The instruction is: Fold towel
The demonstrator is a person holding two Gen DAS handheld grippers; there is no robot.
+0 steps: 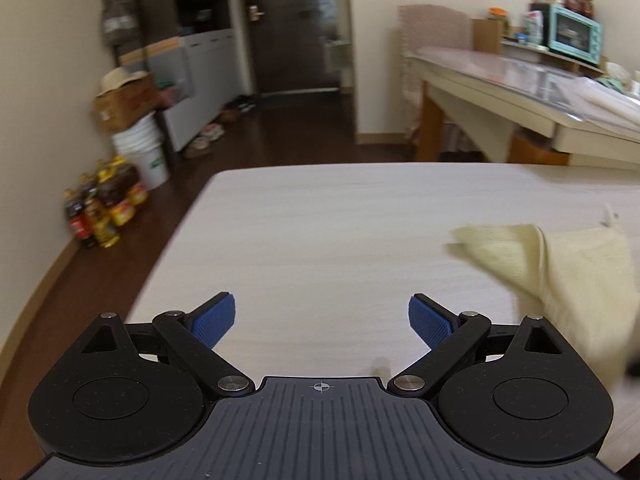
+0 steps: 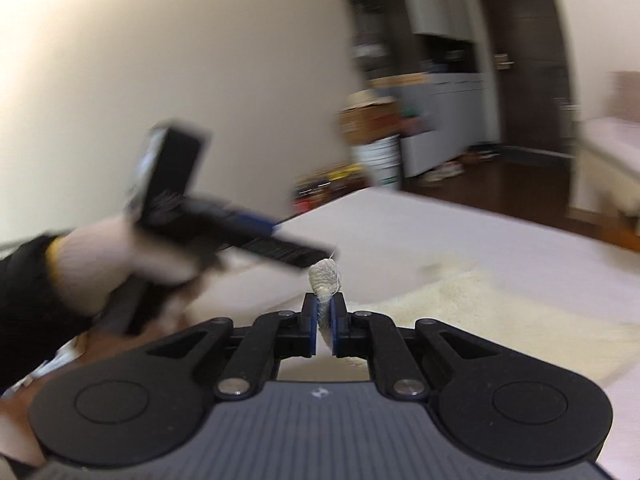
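**Right claw pinches towel corner; left claw spread**

Right gripper (image 2: 325, 320): jaws pressed onto a corner of the pale yellow towel (image 2: 460, 304). Towel trails over the white table (image 2: 400, 224). Left gripper (image 1: 322, 320): jaws spread wide, holding nothing, above table, towel to its right. Bottles (image 1: 104, 204) on floor beyond.

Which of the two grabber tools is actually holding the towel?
The right gripper: its blue pads are pinched on a bit of the pale yellow towel. The left gripper is wide open, holding nothing.
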